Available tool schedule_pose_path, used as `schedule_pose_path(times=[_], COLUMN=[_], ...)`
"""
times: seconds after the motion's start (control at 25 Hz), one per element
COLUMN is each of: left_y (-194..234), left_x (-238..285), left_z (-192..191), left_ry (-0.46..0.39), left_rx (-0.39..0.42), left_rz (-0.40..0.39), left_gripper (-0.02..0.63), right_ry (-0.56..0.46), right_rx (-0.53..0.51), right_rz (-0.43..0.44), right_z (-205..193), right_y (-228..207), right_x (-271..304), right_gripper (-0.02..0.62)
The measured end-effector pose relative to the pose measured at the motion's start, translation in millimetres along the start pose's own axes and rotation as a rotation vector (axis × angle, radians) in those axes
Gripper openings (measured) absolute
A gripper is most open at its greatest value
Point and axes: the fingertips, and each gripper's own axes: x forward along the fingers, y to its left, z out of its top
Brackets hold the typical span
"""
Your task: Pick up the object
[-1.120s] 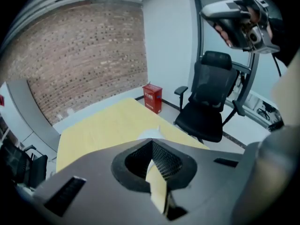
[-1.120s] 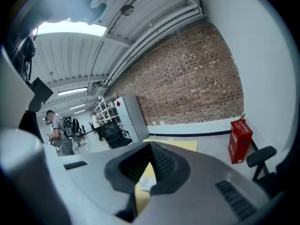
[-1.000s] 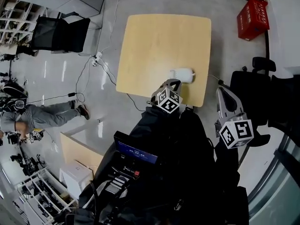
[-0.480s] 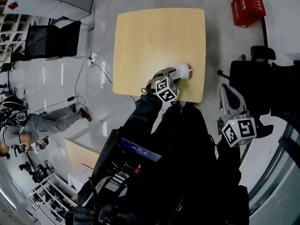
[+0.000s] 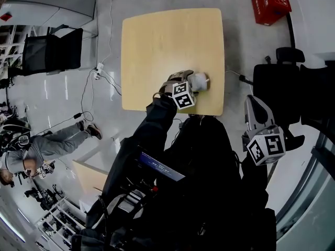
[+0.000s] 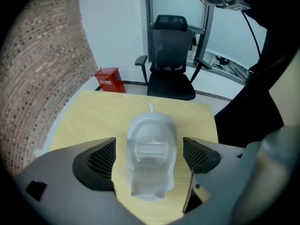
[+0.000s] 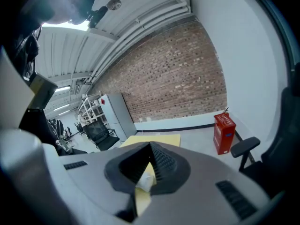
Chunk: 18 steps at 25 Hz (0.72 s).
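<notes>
A white translucent plastic object (image 5: pixel 200 80) lies near the front edge of the yellow table (image 5: pixel 157 41). My left gripper (image 5: pixel 188 80) points steeply down over it. In the left gripper view the object (image 6: pixel 149 149) sits between the two black pads (image 6: pixel 99 161). A gap shows on each side, so the pads do not press on it. These jaws have just been opening, and the gripper is open. My right gripper (image 5: pixel 251 104) hangs off the table's right front corner. Its jaws meet at the tips, shut on nothing, in the right gripper view (image 7: pixel 150 150).
A red box (image 5: pixel 271 1) stands on the floor beyond the table's far right corner. Black office chairs stand at the right (image 5: pixel 285 82) and far left (image 5: pixel 49 48). Cables (image 5: pixel 99 72) trail on the floor left of the table. A person (image 5: pixel 31 150) is low at the left.
My left gripper has moved forward and down onto the table, over the white object, and rolled. Its jaws went from shut to wide open. The right gripper barely shifted.
</notes>
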Motion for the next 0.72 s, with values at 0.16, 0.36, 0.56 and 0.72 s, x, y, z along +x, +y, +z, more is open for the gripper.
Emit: schedule_pose_path(times=[0.16,0.36,0.56,0.72], left_y=[-3,-6,-4,-3], left_x=[18,34,47,48], left_z=[-8,-12,-16,-17], left_ry=[0.048,0.070,0.091,0.097], left_rx=[0.028,0.033,0.004,-0.020], left_rz=[-0.061,-0.092,-0.062,-0.040], left_gripper=[0.449,0.449,0.449,0.449], right_ry=[0.005,0.011,0.015,0.017], right_rx=[0.006,0.016,0.014,0.006], right_rz=[-0.020,-0.046,-0.062,-0.067], right_z=[-2,-7,-10,-11], right_y=[-6,-12,-12,-10], right_x=[-2,-6,-11,-15], right_gripper=[0.005,0.005,0.005,0.005])
